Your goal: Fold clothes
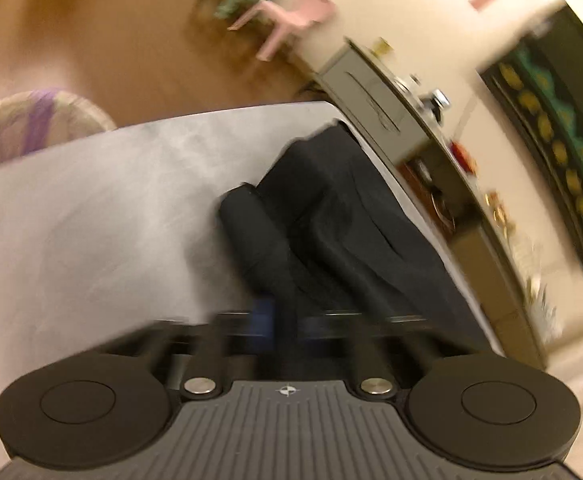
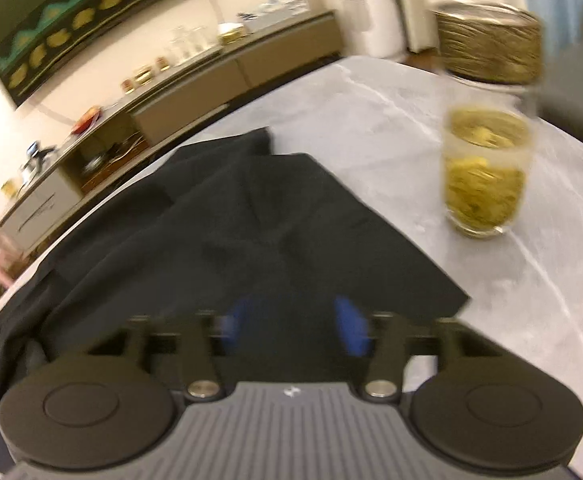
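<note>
Both grippers point steeply down at a grey marble-patterned table (image 1: 91,208), each seen from its own wrist camera. The left gripper (image 1: 269,312) has its jaws drawn together, and a rolled edge of the one black garment (image 1: 331,216) runs straight into them; the frame is blurred there, so the fingers appear clenched on that fold, though the contact itself cannot be seen sharply. The right gripper (image 2: 295,326) stands released, its two blue pads (image 2: 349,326) set apart with dark cloth lying between them but not pinched (motion blur softens this area too). The garment (image 2: 251,220) lies crumpled on the table, bunched toward the edge nearest the sideboard (image 2: 195,76), with one corner reaching out toward the right. Counted items: one garment; one glass jar (image 2: 485,172) of yellow contents standing on the table, well apart from the cloth; one woven basket (image 2: 491,44) behind it; one pink child's chair (image 1: 291,16) on the wooden floor.
</note>
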A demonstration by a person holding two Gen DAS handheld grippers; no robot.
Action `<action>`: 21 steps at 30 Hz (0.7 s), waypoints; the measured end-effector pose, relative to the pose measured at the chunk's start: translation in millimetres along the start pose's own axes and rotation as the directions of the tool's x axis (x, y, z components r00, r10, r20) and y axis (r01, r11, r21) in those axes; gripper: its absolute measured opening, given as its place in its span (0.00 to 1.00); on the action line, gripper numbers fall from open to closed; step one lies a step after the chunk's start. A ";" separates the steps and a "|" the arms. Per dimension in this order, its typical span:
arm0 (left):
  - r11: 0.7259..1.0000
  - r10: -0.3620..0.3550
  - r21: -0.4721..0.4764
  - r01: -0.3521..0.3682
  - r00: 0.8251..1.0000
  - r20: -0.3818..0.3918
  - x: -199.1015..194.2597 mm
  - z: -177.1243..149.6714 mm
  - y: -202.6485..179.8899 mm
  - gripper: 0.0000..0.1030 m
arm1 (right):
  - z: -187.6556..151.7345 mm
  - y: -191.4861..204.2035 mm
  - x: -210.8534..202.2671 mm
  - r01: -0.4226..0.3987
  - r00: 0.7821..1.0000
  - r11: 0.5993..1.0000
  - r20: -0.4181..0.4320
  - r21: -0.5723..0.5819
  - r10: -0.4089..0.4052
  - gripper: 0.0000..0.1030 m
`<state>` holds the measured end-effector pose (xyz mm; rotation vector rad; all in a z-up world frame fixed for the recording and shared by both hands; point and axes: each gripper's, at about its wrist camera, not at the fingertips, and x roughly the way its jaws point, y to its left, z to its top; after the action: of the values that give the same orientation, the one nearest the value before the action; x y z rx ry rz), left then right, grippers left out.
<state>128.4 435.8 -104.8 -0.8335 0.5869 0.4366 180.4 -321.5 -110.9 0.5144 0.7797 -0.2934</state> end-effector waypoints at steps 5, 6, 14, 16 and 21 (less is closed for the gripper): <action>0.995 -0.092 -0.031 0.098 0.982 0.164 -39.1 25.7 4.7 0.00 | -7.0 -9.3 8.4 0.072 0.997 0.996 -0.032 -0.051 -0.074 0.69; 0.994 -0.096 -0.039 0.104 0.978 0.184 -44.8 29.6 7.8 0.00 | -9.5 -8.5 12.3 0.082 0.995 0.994 -0.043 -0.073 -0.085 0.69; 0.989 -0.001 -0.145 0.030 0.980 0.197 -61.5 40.8 38.3 0.00 | -40.1 40.9 20.0 0.056 0.992 0.895 -0.075 -0.443 -0.100 0.01; 0.988 0.053 -0.153 -0.029 0.986 0.156 -62.0 38.6 43.3 0.00 | -57.6 53.7 16.9 0.140 0.982 0.779 -0.015 -0.612 -0.188 0.01; 0.974 0.176 -0.162 -0.160 0.980 0.091 -69.0 33.9 51.5 0.01 | -67.9 46.8 16.3 0.330 0.922 0.639 0.091 -0.695 -0.378 0.03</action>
<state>57.1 484.4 -71.5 -0.9054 0.5327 0.6835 171.5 -246.5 -147.9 -0.3751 0.9850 -0.3179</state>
